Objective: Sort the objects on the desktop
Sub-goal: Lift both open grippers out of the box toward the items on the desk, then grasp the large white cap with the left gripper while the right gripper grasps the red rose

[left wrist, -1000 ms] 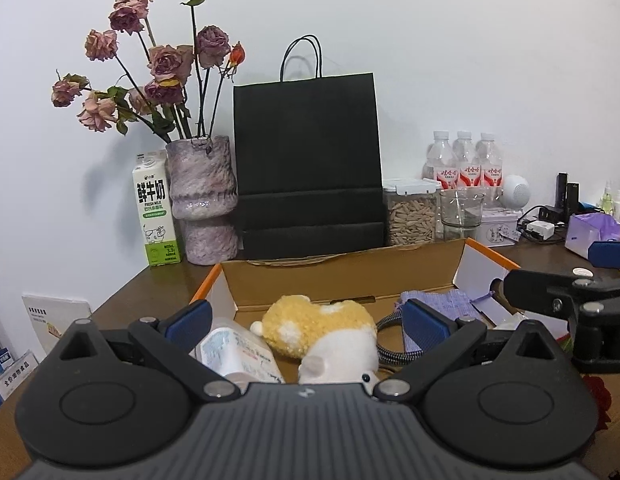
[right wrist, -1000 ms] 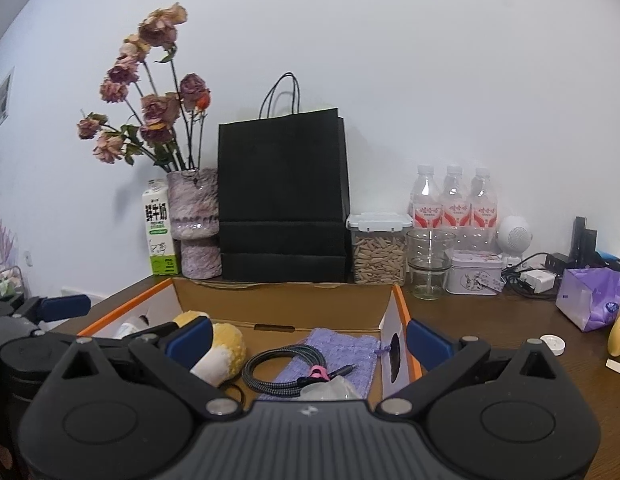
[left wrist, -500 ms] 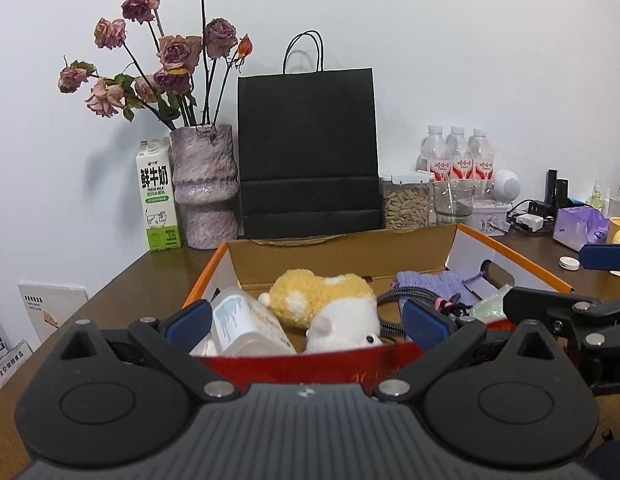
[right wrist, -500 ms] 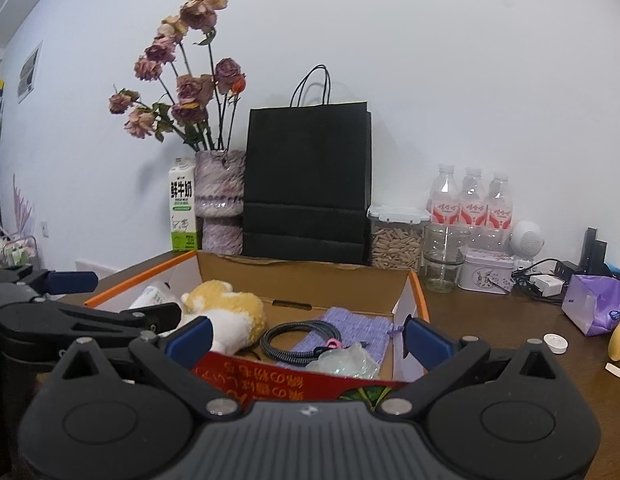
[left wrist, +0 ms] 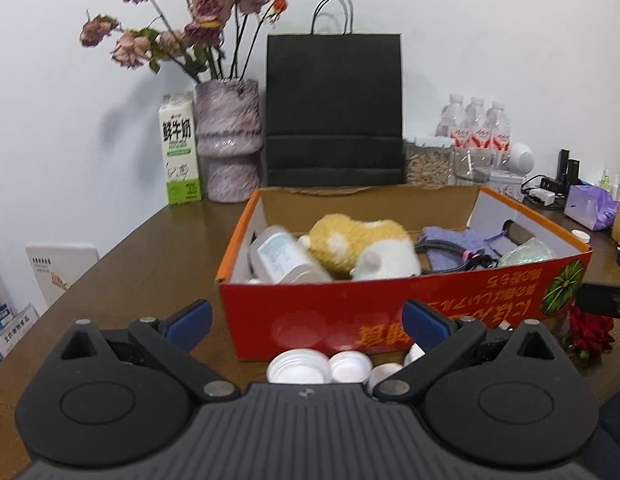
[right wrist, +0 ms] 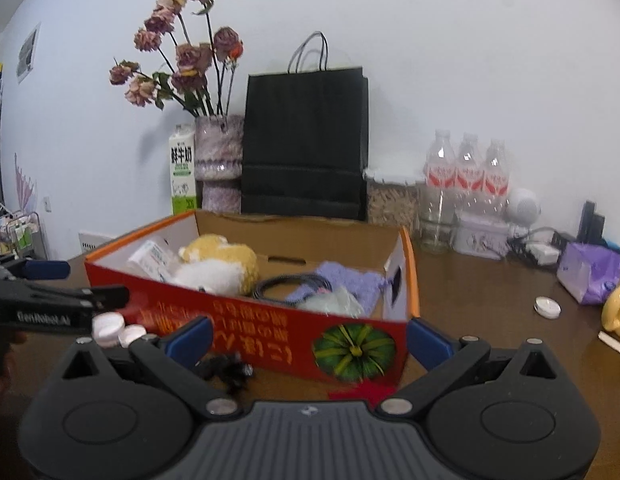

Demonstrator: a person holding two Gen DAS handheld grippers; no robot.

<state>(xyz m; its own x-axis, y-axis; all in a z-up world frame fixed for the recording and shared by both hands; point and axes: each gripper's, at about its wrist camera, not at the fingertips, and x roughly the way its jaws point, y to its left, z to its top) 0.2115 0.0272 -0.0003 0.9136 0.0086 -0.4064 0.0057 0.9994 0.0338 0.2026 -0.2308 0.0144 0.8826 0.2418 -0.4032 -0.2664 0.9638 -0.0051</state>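
Your left gripper (left wrist: pixel 306 322) sits low in front of the red cardboard box (left wrist: pixel 390 312), jaws spread wide and holding nothing; its blue fingertips (left wrist: pixel 188 320) frame the box's near wall. Just ahead of it, at 6 o'clock from the box, a cluster of white bottle caps (left wrist: pixel 298 366) lies on the brown table (left wrist: pixel 150 264), close against the box's front.

Inside the box, a clear plastic bottle (left wrist: pixel 282 260) lies on its side at the 9 o'clock end, touching a yellow-and-white plush toy (left wrist: pixel 362 246) in the middle. Toward 3 o'clock there is a coiled black cable (left wrist: pixel 450 252) on a purple knit cloth (left wrist: pixel 458 236), with a crumpled clear wrapper (left wrist: pixel 530 250) beside them.

Your right gripper (right wrist: pixel 308 340) is also wide open and empty — it faces the box's near right corner, where a green pumpkin picture (right wrist: pixel 354 352) is printed. A small black object (right wrist: pixel 226 366), too blurred to identify, lies on the table between its fingers, and something red (right wrist: pixel 366 392) shows just under the box corner.

Behind the box, at 12 o'clock, stands a black paper bag (left wrist: pixel 334 108); at 10 o'clock a vase of dried roses (left wrist: pixel 228 140) and a milk carton (left wrist: pixel 180 160); at 2 o'clock three water bottles (right wrist: pixel 466 172).
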